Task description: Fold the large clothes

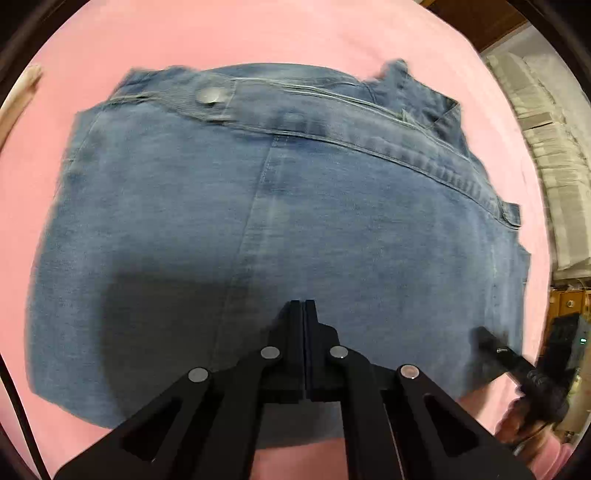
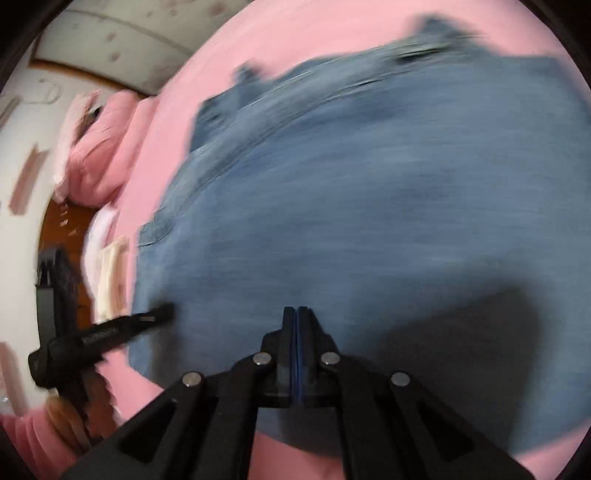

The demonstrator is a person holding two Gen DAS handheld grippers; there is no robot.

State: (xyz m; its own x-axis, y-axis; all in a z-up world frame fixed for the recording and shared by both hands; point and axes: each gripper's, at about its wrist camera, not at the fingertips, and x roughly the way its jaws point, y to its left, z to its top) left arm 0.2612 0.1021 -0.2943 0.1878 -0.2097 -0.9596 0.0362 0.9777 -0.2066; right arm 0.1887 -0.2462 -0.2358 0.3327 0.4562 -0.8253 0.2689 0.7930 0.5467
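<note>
A: What is the left wrist camera showing?

B: The jeans are lying folded on the pink sheet, filling most of the view. The waistband is running across the far side, and its metal button is showing sharply, with a belt loop sticking out at the right edge. The left gripper is hanging over the near part of the denim with its fingers pressed together and nothing between them; its shadow is falling on the cloth to the left. At the lower right the right gripper is reaching onto the near right corner of the jeans, but whether it is pinching anything cannot be told from here. A stack of pale folded cloth is sitting past the sheet on the right.

A: And the right wrist camera?

B: It is blurring badly, so the button and the seams are not readable there. The jeans are still lying on the pink sheet. The right gripper is showing its fingers closed flat against each other above the denim, gripping nothing. Only this view is showing the left gripper from the side, its tip sitting on the left edge of the jeans, and a pink pillow lying far left.
</note>
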